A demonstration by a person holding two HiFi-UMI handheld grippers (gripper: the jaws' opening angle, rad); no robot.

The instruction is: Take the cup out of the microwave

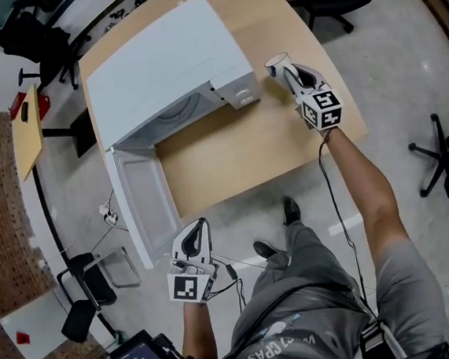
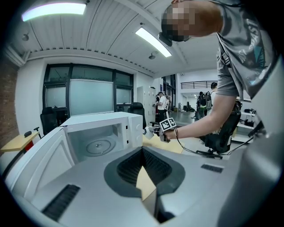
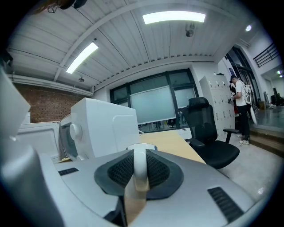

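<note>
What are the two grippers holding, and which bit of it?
The right gripper holds the white cup by its handle, pinched between the jaws, beside the microwave. The left gripper holds nothing.

Wooden table (image 1: 268, 143), reaching under the right gripper (image 1: 278, 67); on it, left of that gripper, white microwave (image 1: 159, 70), door (image 1: 144, 202) open toward the left gripper (image 1: 198, 228).

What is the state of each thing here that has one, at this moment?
microwave door, open wide
microwave, cavity empty, turntable bare
cup, outside the microwave, held by its handle
right gripper, shut on cup
left gripper, shut, empty
</note>
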